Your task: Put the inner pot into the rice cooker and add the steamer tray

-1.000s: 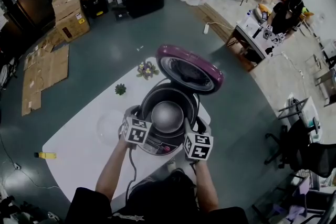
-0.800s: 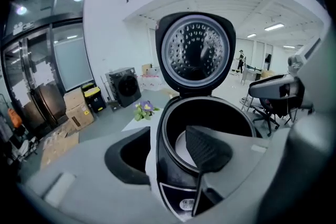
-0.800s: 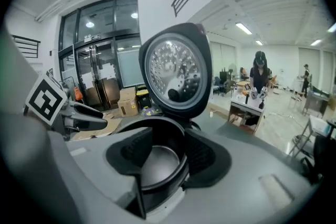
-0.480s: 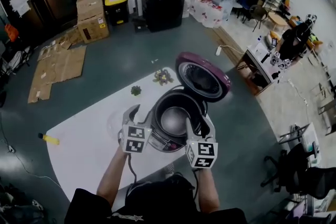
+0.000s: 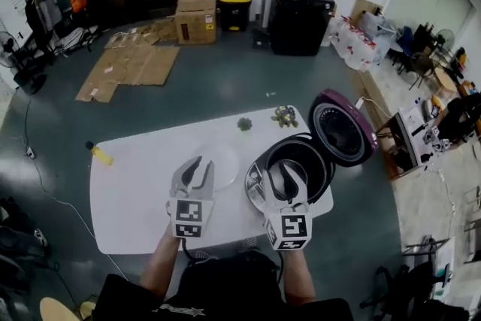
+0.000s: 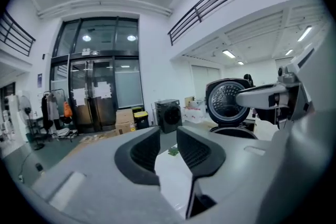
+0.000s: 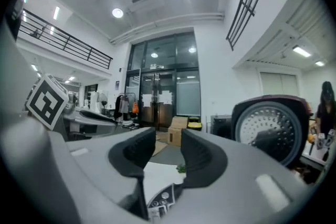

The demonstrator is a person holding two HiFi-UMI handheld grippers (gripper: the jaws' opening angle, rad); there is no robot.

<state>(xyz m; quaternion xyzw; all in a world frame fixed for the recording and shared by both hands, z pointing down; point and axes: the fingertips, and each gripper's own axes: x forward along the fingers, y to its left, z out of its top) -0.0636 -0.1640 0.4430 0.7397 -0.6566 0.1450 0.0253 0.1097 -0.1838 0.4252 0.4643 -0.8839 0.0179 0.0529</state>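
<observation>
While both jaws have just been closing down with nothing between them, the left hand-held gripper (image 5: 197, 165) sits at a narrow gap and the right hand-held gripper (image 5: 288, 178) at a somewhat wider one, both empty in their own views. The rice cooker (image 5: 325, 177) stands on the right end of the white desk (image 5: 128, 192) with its purple lid (image 5: 342, 128) swung fully up. The inner pot (image 5: 304, 162) looks seated down inside the cooker body, dark wall and silvery bottom showing, right gripper hanging just above its near edge, so step one reads as done. The steamer tray (image 5: 225, 159), judged to be the pale round shape lying flat on the desk just left of the cooker, is not in the pot yet. The left gripper hovers over its near side, no contact visible from the head view. What is left: grab the tray, lift it across and drop it level onto the pot rim. Roughly halfway through the task, I'd say. Lid closing isn't asked for
</observation>
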